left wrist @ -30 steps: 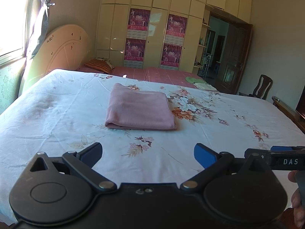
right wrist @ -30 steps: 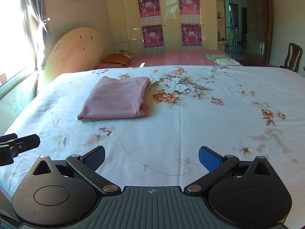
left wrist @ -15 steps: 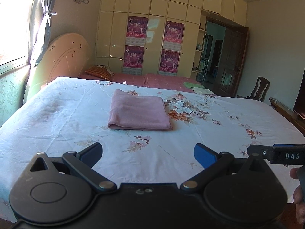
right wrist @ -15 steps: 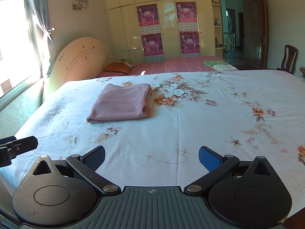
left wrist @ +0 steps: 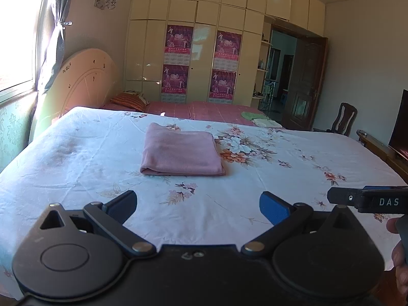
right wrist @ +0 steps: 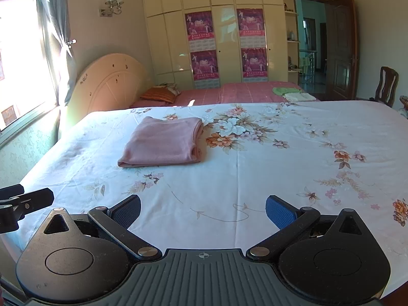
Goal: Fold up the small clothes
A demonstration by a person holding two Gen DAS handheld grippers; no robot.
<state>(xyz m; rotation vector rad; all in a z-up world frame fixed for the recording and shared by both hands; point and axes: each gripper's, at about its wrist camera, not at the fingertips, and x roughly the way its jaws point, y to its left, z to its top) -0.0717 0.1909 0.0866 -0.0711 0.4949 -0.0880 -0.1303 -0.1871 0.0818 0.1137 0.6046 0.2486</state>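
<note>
Cloth first: pink folded garment (left wrist: 181,151) lies flat on floral bedsheet (left wrist: 84,158), well ahead of left gripper (left wrist: 197,202), approx 12 o'clock from its jaws, which stand wide apart and hold nothing. Nothing between jaws and garment but bare sheet w/ printed flowers. From right wrist view, same garment (right wrist: 163,142) sits at approx 11 o'clock, well apart from right gripper (right wrist: 203,210), jaws also spread wide, empty.

Around it, L to R: bright window and curtain (left wrist: 49,35) at 9–10 o'clock, rounded headboard (left wrist: 85,79), orange pillow (left wrist: 128,100) on red cover, wardrobe w/ four posters (left wrist: 177,42), green cloth (left wrist: 251,115) at far bed edge, open door (left wrist: 304,84), chair (left wrist: 343,118) at 2 o'clock.

Both grippers hover level over near bed edge, pointing across bed. Fingers of hand (left wrist: 399,250) visible at 4 o'clock in left view, under right gripper's body.
</note>
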